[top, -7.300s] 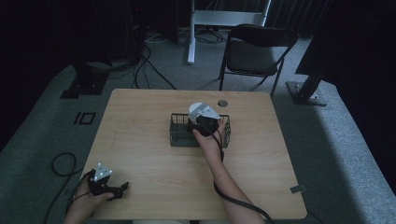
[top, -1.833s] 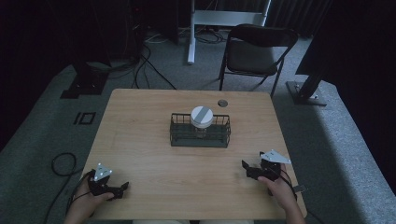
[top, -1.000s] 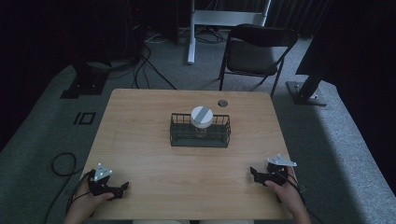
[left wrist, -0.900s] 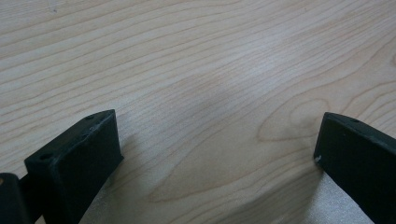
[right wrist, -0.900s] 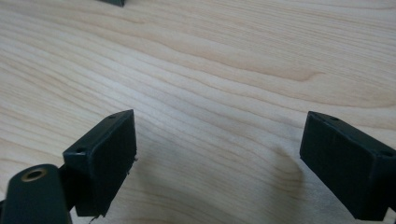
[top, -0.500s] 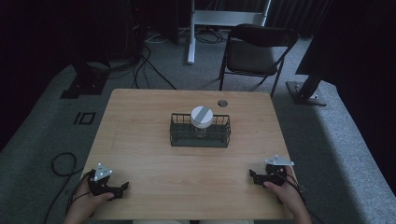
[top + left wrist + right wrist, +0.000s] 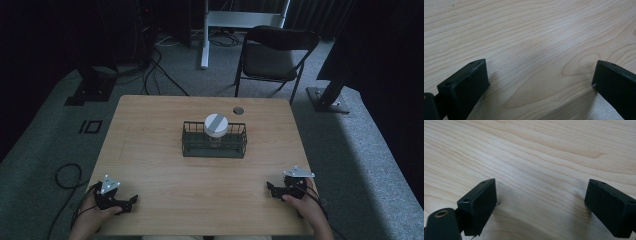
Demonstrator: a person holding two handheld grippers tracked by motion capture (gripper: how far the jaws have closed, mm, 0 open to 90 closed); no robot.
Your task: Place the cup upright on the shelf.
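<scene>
Wooden tabletop (image 7: pixel 160 145): near its front edge, the left gripper (image 7: pixel 131 202) and right gripper (image 7: pixel 270 189) are resting at opposite corners, both with jaws spread wide and holding nothing. Farther back, a white-lidded jar (image 7: pixel 215 126) is standing inside a wire basket (image 7: pixel 194 146) at mid-table.

Pale wood-grain counter (image 7: pixel 150 150); dark green wire basket (image 7: pixel 214 146); white jar lid (image 7: pixel 216 124) with grey stripe; black fingers (image 7: pixel 464 85).

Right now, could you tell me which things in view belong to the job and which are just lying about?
Job:
wire basket
white-lidded jar standing inside it
left gripper, open
right gripper, open

Lying about:
folding chair
floor cables
table's grommet hole
</scene>
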